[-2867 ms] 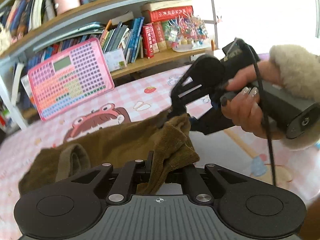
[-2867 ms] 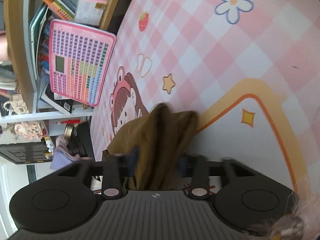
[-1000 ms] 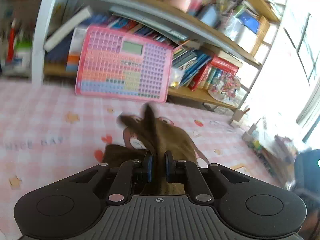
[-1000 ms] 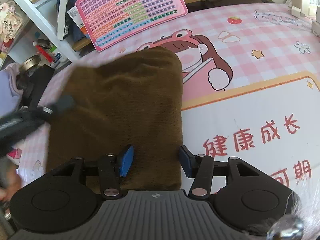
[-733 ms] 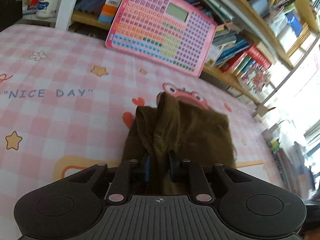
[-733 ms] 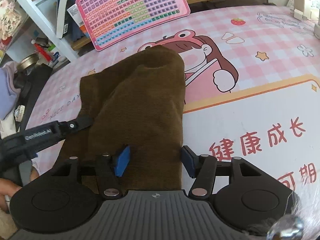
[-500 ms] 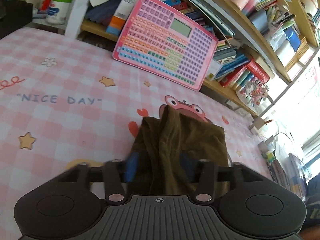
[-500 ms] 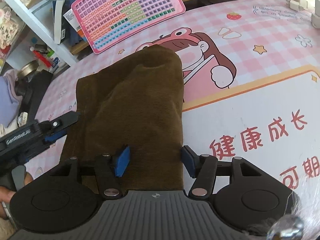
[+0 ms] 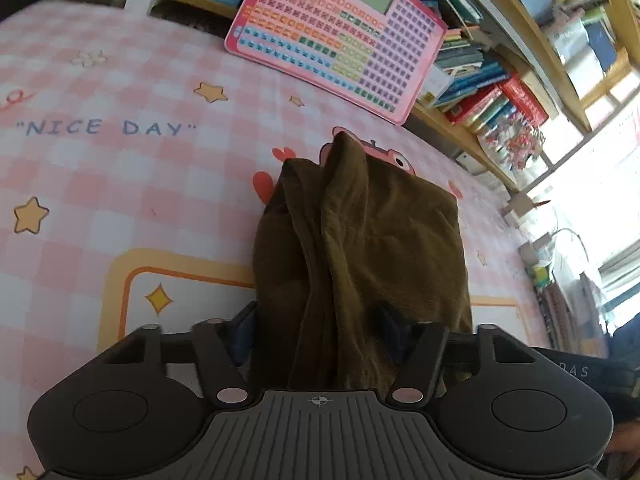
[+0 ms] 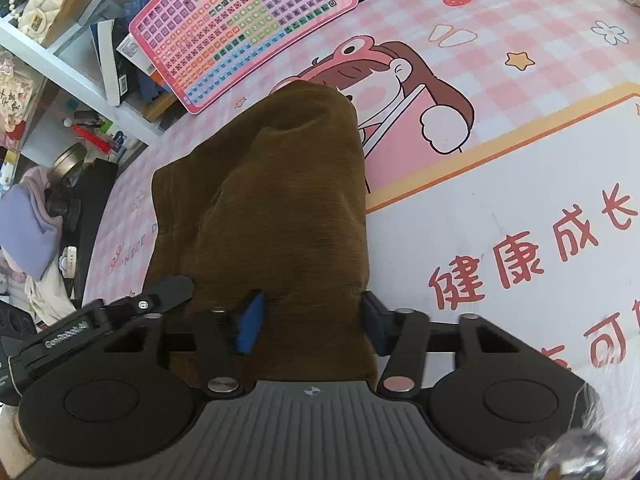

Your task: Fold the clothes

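A brown garment (image 9: 380, 232) lies folded into a thick oblong on the pink checked mat (image 9: 120, 160). A raised ridge of cloth runs down its left half. My left gripper (image 9: 320, 330) straddles the near end of that ridge. Its jaws are closing, the cloth is between them, and the pads do not visibly squeeze it. In the right wrist view the same garment (image 10: 280, 184) runs away from my right gripper (image 10: 312, 326). Those jaws are closing too, around the garment's near right edge, with no visible pinch. One finger of the left gripper (image 10: 168, 290) rests at the garment's near left corner.
A pink toy keyboard (image 9: 340, 32) leans against the bookshelf (image 9: 500, 92) beyond the mat's far edge. In the right wrist view the keyboard (image 10: 240, 28) is at the top, and clutter with a lilac cloth (image 10: 24, 220) lies off the mat's left side.
The left gripper carried a pinched fold down onto the garment, then let go, and its jaws spread wide. The right gripper's jaws have narrowed slightly around the garment's edge.
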{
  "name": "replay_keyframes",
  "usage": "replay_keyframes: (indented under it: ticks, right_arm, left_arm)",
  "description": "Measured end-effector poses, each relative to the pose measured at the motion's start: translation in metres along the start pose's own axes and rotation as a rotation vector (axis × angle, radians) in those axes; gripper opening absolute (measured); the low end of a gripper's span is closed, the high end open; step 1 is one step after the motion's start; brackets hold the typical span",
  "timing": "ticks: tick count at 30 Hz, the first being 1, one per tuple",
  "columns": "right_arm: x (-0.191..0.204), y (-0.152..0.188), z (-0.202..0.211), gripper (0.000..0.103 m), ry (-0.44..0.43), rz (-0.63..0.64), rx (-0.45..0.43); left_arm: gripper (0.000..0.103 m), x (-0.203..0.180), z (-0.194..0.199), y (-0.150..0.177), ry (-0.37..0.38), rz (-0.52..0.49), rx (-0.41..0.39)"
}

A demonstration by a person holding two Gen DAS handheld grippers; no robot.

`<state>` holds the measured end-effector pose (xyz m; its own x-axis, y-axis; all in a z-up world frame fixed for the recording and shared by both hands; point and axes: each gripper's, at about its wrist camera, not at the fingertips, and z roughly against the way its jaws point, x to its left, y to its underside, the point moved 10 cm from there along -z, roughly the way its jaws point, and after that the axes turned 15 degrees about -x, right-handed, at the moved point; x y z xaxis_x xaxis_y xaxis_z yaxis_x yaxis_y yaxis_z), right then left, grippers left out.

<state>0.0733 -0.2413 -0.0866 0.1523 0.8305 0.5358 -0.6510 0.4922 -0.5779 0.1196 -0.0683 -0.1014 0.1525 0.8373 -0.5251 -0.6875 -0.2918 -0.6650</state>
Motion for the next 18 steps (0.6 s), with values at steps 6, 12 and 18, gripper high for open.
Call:
replay_keyframes:
  ticks: [6, 12, 18]
  right_arm:
    - [0.012, -0.007, 0.018, 0.019, 0.017, 0.238, -0.083]
    - [0.011, 0.004, 0.047, 0.016, 0.031, 0.386, -0.062]
    - [-0.02, 0.021, 0.066, 0.03, -0.008, 0.143, 0.02]
  left_arm:
    - [0.032, -0.02, 0.018, 0.008, 0.021, -0.005, 0.011]
    - [0.032, -0.04, 0.042, 0.032, 0.052, -0.039, 0.031]
    - [0.05, -0.027, 0.043, 0.046, 0.051, 0.019, 0.088]
